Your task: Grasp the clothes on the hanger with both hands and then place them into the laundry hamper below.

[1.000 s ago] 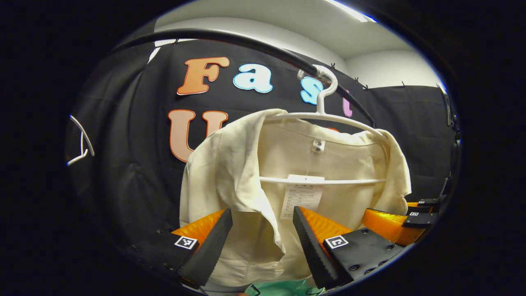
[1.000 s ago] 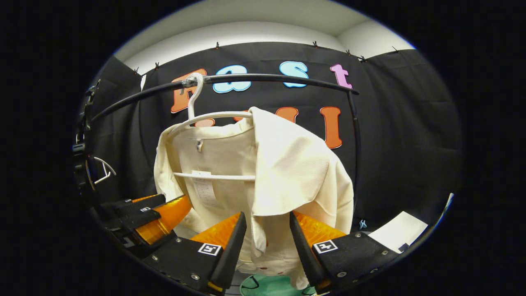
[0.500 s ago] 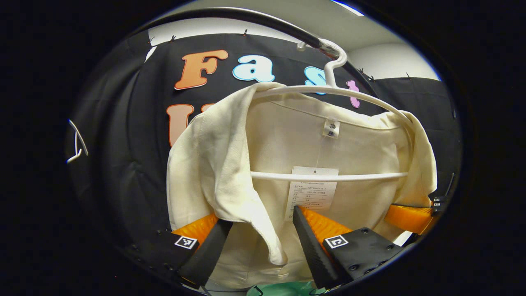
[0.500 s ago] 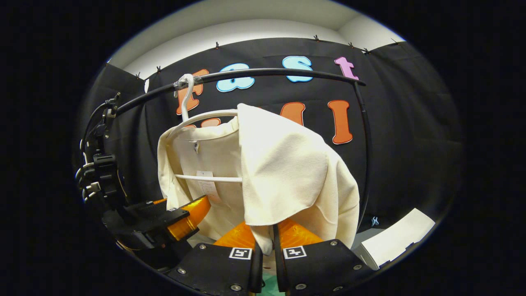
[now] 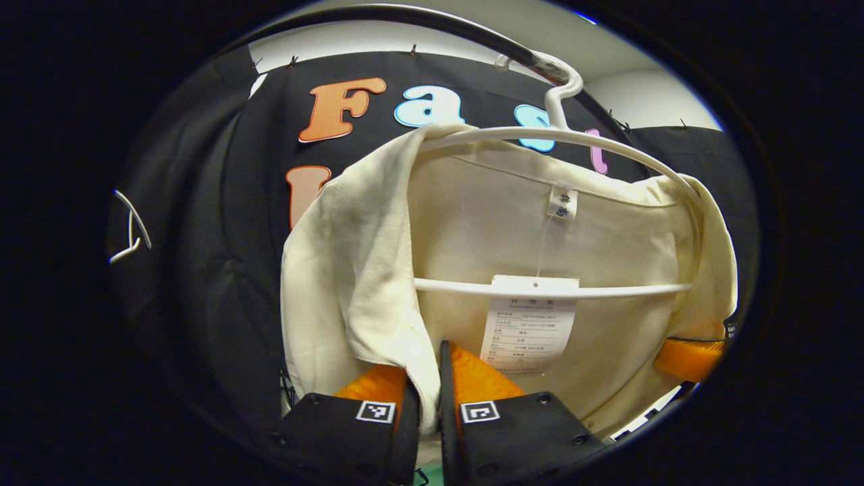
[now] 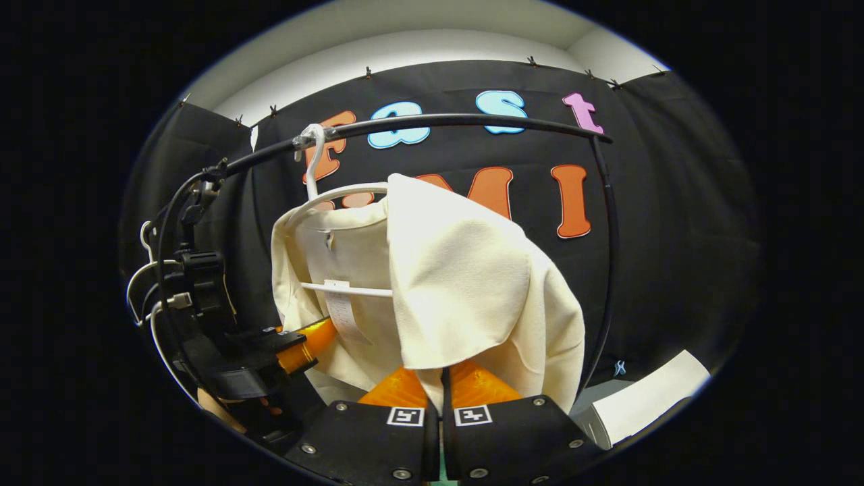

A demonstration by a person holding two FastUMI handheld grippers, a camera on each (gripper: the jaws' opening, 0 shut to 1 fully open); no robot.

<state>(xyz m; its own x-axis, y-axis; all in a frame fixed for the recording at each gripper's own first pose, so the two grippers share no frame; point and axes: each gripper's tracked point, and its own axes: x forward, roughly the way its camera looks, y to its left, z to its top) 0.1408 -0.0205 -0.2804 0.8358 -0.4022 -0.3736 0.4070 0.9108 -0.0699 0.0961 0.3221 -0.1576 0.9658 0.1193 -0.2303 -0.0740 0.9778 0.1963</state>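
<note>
Cream fabric of the shirt (image 5: 486, 236) is now pinched on both sides: the left gripper (image 5: 426, 398), spread wide a second ago, has closed on the front edge, and the right gripper (image 6: 442, 405) stays clamped on the opposite panel. The garment still hangs on the white hanger (image 5: 560, 138) hooked over the black rail (image 6: 459, 123). With both holds apparently secure, it looks ready to be drawn off and lowered; a sliver of green below may be the hamper, though I cannot tell.

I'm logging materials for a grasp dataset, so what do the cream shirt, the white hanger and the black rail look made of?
Cream shirt: woven cloth, matte, probably cotton or linen; it drapes and shows a fine weave.
White hanger: likely plastic, or coated wire; thin, smooth and evenly white.
Black rail: probably painted metal tube; round, rigid, with a slight sheen.
</note>
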